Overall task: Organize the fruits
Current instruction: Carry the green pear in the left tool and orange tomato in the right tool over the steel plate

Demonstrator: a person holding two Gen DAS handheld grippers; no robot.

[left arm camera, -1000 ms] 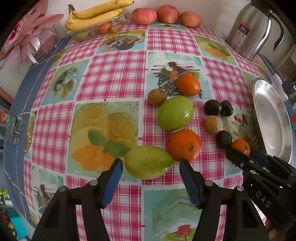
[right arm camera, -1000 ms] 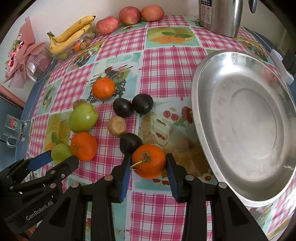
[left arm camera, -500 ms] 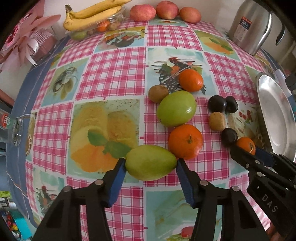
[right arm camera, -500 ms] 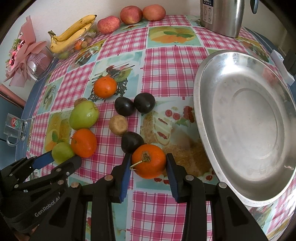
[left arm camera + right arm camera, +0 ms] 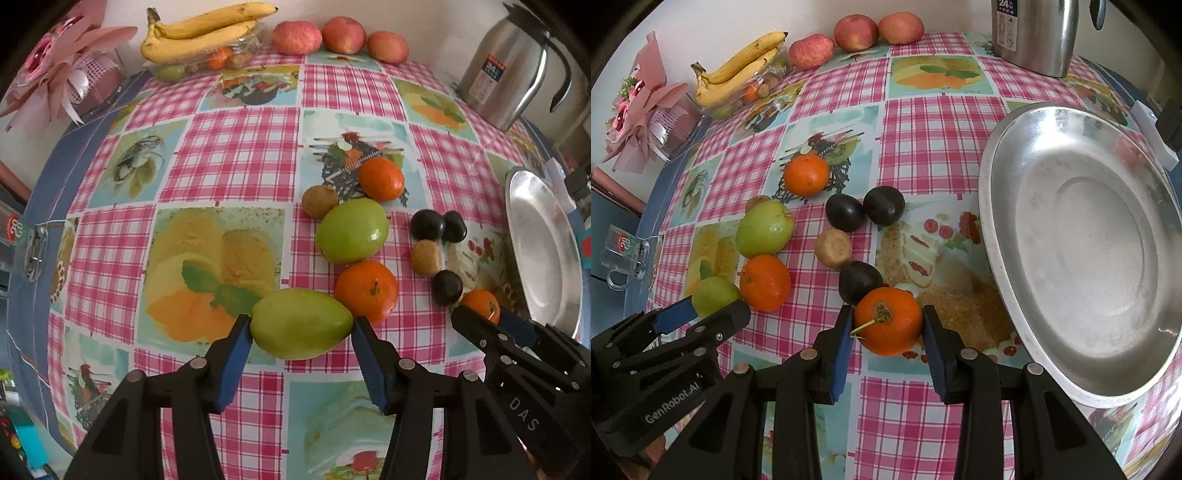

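My left gripper (image 5: 301,338) is shut on a green mango (image 5: 301,323) that rests on the checked tablecloth. My right gripper (image 5: 886,332) is shut on a small orange (image 5: 888,320) with a stem, just left of the empty steel plate (image 5: 1004,266). More fruit lies between them: a green apple (image 5: 351,230), two oranges (image 5: 367,290) (image 5: 381,179), two kiwis (image 5: 319,200) (image 5: 425,257) and three dark plums (image 5: 858,281) (image 5: 846,213) (image 5: 884,205).
Bananas (image 5: 199,33) on a clear fruit box and three red apples (image 5: 341,35) stand at the far edge. A steel kettle (image 5: 506,74) stands at the back right. A pink bouquet (image 5: 66,77) is at the far left, a glass mug (image 5: 624,254) at the left edge.
My left gripper has moved forward around the green mango and closed its fingers onto it. My right gripper has stayed shut on the small orange.
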